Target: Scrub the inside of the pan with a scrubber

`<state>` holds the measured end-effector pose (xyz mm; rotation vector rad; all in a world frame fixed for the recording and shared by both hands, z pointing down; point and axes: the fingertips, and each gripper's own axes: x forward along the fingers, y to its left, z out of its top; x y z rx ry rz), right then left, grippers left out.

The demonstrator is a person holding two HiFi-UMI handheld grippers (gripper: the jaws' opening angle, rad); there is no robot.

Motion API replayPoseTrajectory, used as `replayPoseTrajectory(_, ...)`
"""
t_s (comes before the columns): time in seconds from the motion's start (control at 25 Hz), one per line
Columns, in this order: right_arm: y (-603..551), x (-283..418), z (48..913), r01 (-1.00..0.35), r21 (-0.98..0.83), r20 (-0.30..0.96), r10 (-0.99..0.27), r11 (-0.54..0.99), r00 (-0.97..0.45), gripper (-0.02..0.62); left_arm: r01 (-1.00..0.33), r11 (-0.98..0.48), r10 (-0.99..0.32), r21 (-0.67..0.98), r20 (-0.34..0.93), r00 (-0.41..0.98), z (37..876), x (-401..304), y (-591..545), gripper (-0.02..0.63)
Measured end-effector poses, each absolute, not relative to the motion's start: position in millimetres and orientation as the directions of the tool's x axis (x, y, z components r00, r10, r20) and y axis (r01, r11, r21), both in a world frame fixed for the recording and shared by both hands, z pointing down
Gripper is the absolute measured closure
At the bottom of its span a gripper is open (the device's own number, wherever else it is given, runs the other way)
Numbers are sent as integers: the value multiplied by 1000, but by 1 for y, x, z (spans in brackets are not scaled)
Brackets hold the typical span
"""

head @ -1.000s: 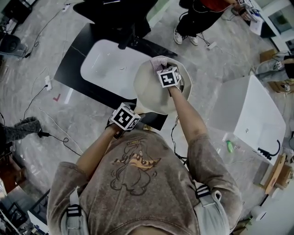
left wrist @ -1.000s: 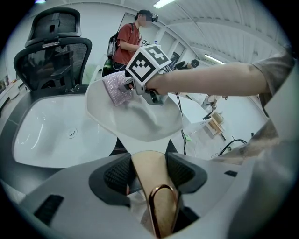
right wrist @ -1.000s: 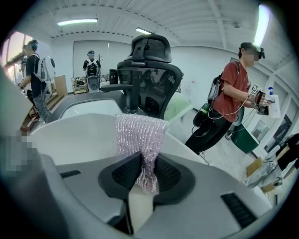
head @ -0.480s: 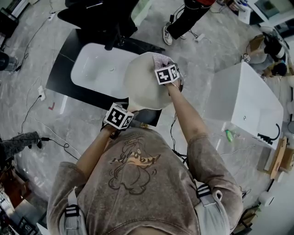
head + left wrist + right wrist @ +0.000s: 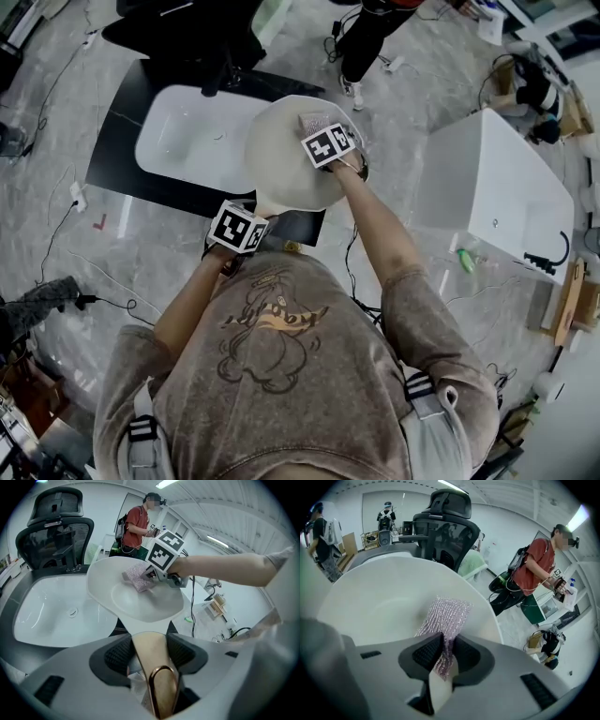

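- Silvery-pink mesh is what matters here: the scrubber [image 5: 443,616] is pinched between the jaws of your right gripper [image 5: 444,654]. Its free end lies flat against the inside of the pan [image 5: 281,164], high on the far wall close to the rim.
- The pan is cream and shallow, and it is not set down. You hold it tilted in the air over the right end of the white sink [image 5: 187,141], with its near side above the near right corner of the black worktop [image 5: 117,159].
- Your left gripper [image 5: 150,651] is clamped on the pan's tan handle [image 5: 161,691], a ribbed pad against each side of it.
- The scrubbing looks to be under way, with tool and pan in contact. No foam, water or dirt shows on the inside, so you cannot tell which parts are done.
- By my reading the middle of the base and the near wall are left to work, since the scrubber sits at the far side.
- A black office chair [image 5: 54,531] stands behind the sink, and a person in a red top [image 5: 136,527] is further off. Both are well apart from the pan.
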<state>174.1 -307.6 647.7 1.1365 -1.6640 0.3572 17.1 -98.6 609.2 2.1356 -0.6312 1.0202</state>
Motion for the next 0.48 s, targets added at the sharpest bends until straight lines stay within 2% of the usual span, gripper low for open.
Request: replayPoseTrajectory(0.48, -249, 147, 667, -775, 112, 941, -318, 621, -119, 509, -658, -658, -128, 366, 807, 576, 607, 22, -98, 348)
